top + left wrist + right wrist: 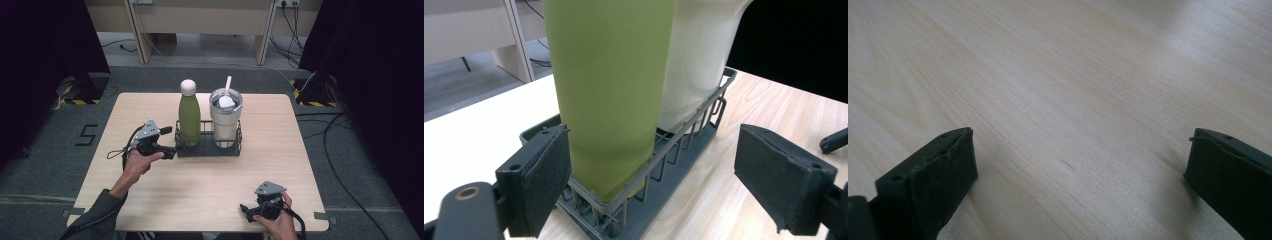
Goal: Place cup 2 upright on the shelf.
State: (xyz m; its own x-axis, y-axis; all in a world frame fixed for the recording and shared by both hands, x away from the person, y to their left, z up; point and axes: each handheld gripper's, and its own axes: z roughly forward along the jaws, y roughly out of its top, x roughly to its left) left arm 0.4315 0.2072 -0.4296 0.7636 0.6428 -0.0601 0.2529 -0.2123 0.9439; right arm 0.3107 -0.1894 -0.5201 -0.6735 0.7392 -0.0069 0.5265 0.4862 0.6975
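L gripper: jaws apart, nothing gripped, held level at the left end of the wire rack. In the left gripper view the jaws straddle that end of the rack w/ the green bottle between them; one pad sits just beside the bottle wall, the other well clear. No pad presses on it.

Green bottle: upright in the rack's left compartment, pale round cap on top. Steel tumbler w/ lid and straw stands upright in the right compartment, just beside the bottle. Rack sits on the table, toward the far-centre.

R gripper: jaws wide, released, resting near the table's near edge, well apart from the rack, over bare wood.
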